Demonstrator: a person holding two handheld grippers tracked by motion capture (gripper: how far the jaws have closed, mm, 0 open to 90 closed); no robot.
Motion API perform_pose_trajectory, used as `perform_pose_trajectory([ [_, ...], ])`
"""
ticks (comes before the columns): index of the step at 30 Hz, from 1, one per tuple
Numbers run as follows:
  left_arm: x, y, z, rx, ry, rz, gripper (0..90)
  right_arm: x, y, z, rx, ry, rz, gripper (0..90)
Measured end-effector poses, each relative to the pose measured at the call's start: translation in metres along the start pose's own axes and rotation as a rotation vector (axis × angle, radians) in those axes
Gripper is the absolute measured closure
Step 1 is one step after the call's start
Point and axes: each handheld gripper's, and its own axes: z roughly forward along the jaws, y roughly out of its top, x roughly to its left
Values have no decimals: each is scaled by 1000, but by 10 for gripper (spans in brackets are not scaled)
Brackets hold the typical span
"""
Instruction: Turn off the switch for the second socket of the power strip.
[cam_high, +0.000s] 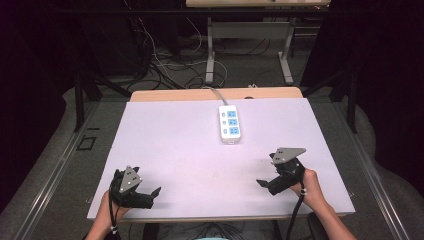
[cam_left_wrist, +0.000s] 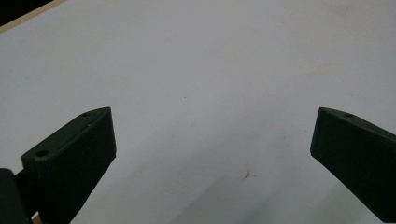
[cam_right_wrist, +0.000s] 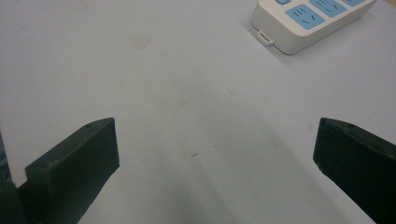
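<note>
A white power strip (cam_high: 229, 123) with blue sockets lies at the far middle of the white table top (cam_high: 170, 145), its grey cable running off the back edge. Its near end shows at the top right of the right gripper view (cam_right_wrist: 299, 23). My left gripper (cam_high: 155, 196) rests at the front left corner, jaws wide open over bare table (cam_left_wrist: 212, 140). My right gripper (cam_high: 264, 185) hovers at the front right, also open with nothing between its jaws (cam_right_wrist: 215, 149), well short of the strip.
A wooden strip (cam_high: 215, 94) edges the table's far side. Beyond it stands another table's metal frame (cam_high: 250, 45) among loose cables on the floor. Dark curtains close both sides. A small brown mark (cam_left_wrist: 247, 175) stains the surface.
</note>
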Motion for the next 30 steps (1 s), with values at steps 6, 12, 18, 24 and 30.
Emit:
perform_pose_trajectory([
  [6, -1, 0, 0, -1, 1, -2, 3, -4, 7, 7, -12, -6, -15, 0],
  [12, -1, 1, 1, 7, -4, 3, 3, -11, 15, 16, 12, 13, -9, 0],
  [18, -2, 2, 2, 12, -9, 14, 3, -16, 20, 26, 20, 9, -8, 0],
  [24, -1, 1, 2, 17, -7, 18, 3, -25, 23, 31, 18, 22, -3, 0],
  [30, -1, 2, 2, 16, -8, 25, 3, -29, 27, 35, 28, 12, 16, 0],
])
